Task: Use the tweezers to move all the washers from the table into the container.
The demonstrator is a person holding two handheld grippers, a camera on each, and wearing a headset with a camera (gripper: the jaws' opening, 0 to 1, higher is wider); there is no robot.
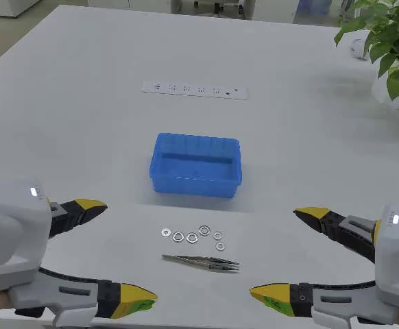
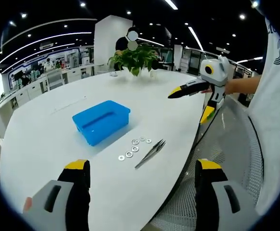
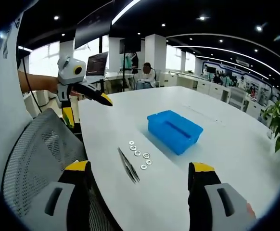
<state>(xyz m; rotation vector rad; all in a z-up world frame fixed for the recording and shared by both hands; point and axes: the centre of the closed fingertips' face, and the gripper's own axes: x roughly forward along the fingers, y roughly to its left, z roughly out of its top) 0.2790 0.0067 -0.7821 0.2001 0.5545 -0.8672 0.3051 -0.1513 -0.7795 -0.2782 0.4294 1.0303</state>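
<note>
Several small metal washers (image 1: 193,236) lie in a loose row on the white table (image 1: 83,130), in front of a blue plastic container (image 1: 196,164). Just nearer me lie the metal tweezers (image 1: 201,261), flat on the table. The washers (image 2: 134,148), tweezers (image 2: 150,153) and container (image 2: 101,120) also appear in the left gripper view, and the washers (image 3: 140,155), tweezers (image 3: 128,165) and container (image 3: 174,130) in the right gripper view. My left gripper (image 1: 117,252) is open at the lower left, holding nothing. My right gripper (image 1: 283,253) is open at the lower right, holding nothing.
A white power strip (image 1: 195,90) lies beyond the container. A potted plant (image 1: 391,48) stands at the far right corner. A mesh chair (image 3: 39,159) sits at the table's near edge. A person (image 3: 146,76) sits far off in the room.
</note>
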